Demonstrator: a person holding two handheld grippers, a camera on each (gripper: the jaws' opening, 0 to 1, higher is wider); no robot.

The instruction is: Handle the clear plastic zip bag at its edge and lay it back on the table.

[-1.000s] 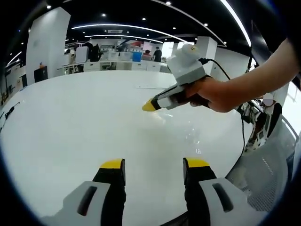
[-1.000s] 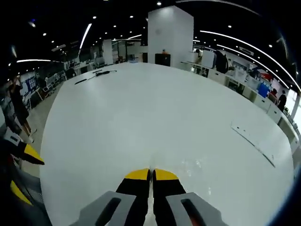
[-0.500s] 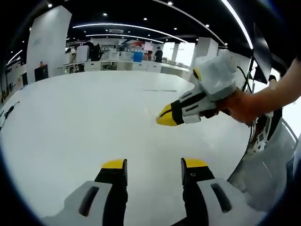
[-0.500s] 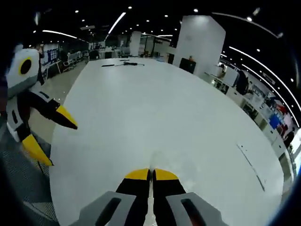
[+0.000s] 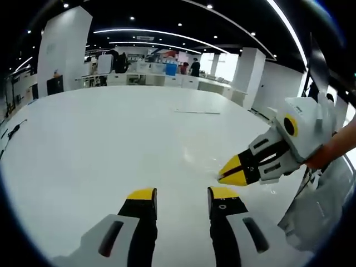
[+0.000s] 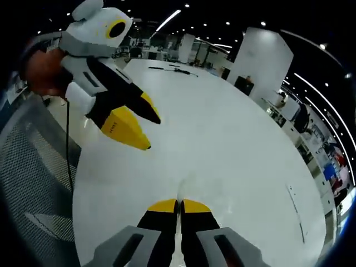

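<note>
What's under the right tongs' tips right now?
Under the right tongs, shut, lies the white table with faint glossy reflections. Whether the clear bag's edge is pinched there, I cannot tell.

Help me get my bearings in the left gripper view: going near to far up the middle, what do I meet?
left gripper → white table → thin strip lying on the table → desks at the far wall → ceiling light strips.

I see a white table (image 5: 100, 144) spreading ahead of my jaws, desks (image 5: 150, 79) beyond it, a grey mesh chair (image 6: 33, 189) at left.
</note>
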